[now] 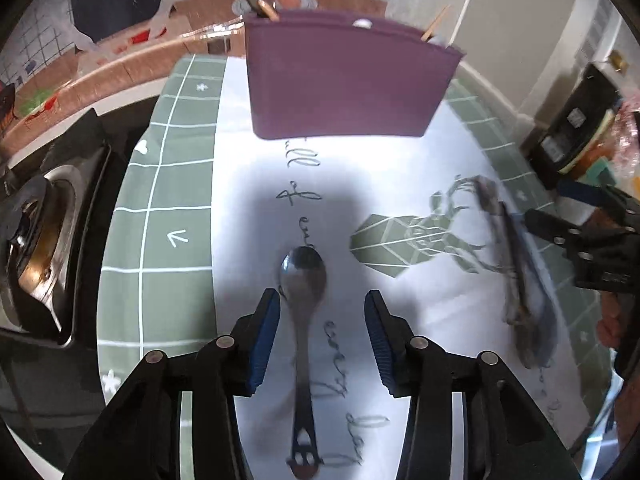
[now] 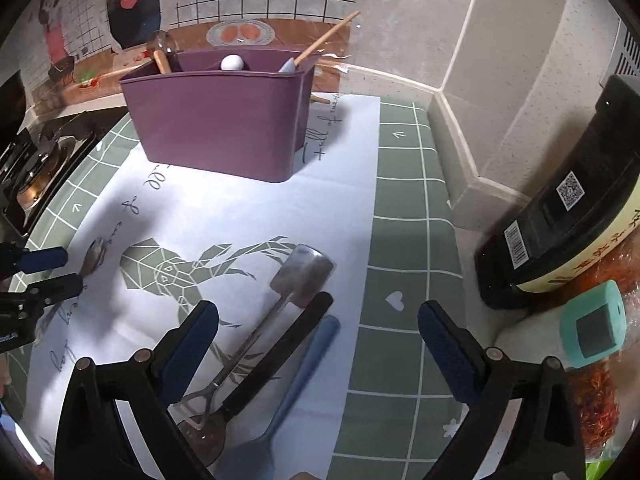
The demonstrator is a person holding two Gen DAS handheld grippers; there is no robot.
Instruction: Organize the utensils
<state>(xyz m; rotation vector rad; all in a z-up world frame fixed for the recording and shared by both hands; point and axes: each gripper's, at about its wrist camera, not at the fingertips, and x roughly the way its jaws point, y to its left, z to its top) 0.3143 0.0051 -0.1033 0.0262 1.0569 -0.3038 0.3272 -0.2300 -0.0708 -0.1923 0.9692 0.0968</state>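
A purple utensil caddy (image 1: 344,80) stands at the far end of the white mat; it also shows in the right wrist view (image 2: 224,120), holding wooden-handled tools and a white ball. A metal spoon (image 1: 303,280) lies on the mat between the open fingers of my left gripper (image 1: 322,340), untouched. My right gripper (image 2: 318,352) is open above three utensils lying side by side: a small metal spatula (image 2: 300,276), a black-handled utensil (image 2: 280,356) and a blue-handled utensil (image 2: 304,376). These appear blurred at the right of the left wrist view (image 1: 516,264). The left gripper's fingers (image 2: 36,260) show at the right view's left edge.
A green checked cloth (image 2: 404,240) lies under the white mat (image 2: 256,216). A stove burner (image 1: 36,232) is at the left. A dark bottle (image 2: 560,208), a teal device (image 2: 596,324) and a red bag sit at the right by the wall corner.
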